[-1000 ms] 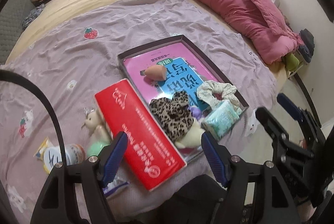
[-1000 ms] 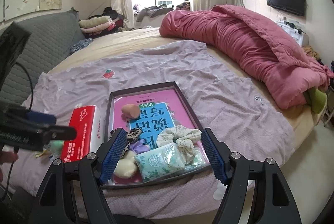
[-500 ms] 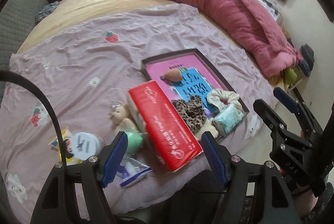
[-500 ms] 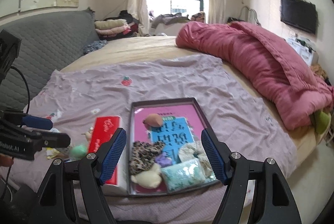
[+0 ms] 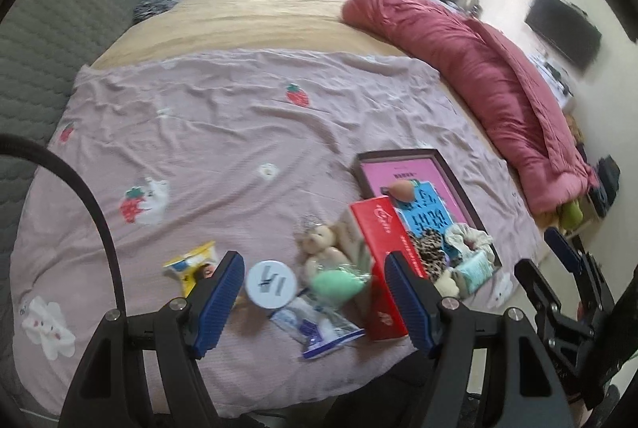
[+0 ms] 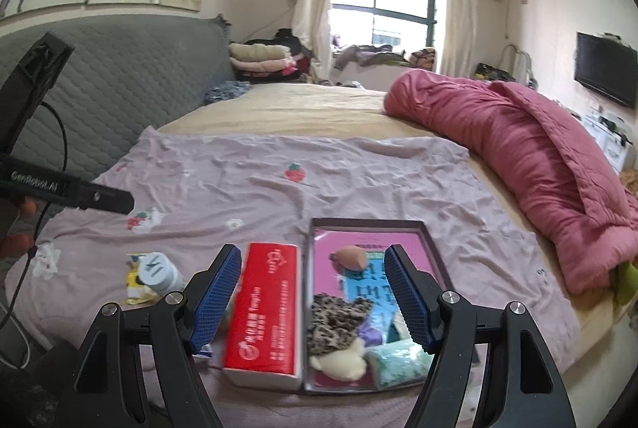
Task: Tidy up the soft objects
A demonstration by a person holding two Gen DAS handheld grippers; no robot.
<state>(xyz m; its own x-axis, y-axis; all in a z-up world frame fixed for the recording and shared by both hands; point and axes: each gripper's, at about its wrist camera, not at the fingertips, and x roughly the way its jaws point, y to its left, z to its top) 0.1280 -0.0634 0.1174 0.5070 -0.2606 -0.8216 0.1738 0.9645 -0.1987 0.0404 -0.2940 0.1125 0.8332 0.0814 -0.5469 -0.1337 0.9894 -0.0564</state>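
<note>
Left hand-held gripper (image 5: 313, 292): spread wide, nothing between the pads, hanging over the loose pile by the bed's near edge.
Right hand-held gripper (image 6: 313, 294): spread wide and empty, above the tray and the red box.
Tray (image 6: 428, 240): shallow and dark-rimmed, on the lilac sheet (image 5: 223, 133) close to the bed's near edge; it already holds a leopard scrunchie (image 6: 335, 320), a pale scrunchie (image 5: 468, 238), a peach sponge (image 6: 351, 256), a cream pad (image 6: 339, 364) and a teal tissue pack (image 6: 398, 362).
Still outside: one plush bear (image 5: 319, 244), one green sponge (image 5: 333, 282), one white jar (image 5: 271, 284), one yellow packet (image 5: 191, 264) and one blue-white packet (image 5: 319, 328), all left of the red box (image 5: 382, 264).
Counts: two scrunchies, two sponges, one bear, one tray, one red box.
Risk, crowding: the bear, the green sponge and the packets touch or overlap, so a closing grasp would likely drag a neighbour along.
Risk, box: it stands between pile and tray; a low carry could knock it.
Risk, edge: the tray's near end is full and sits by the bed's edge, so a careless drop may roll off.
</note>
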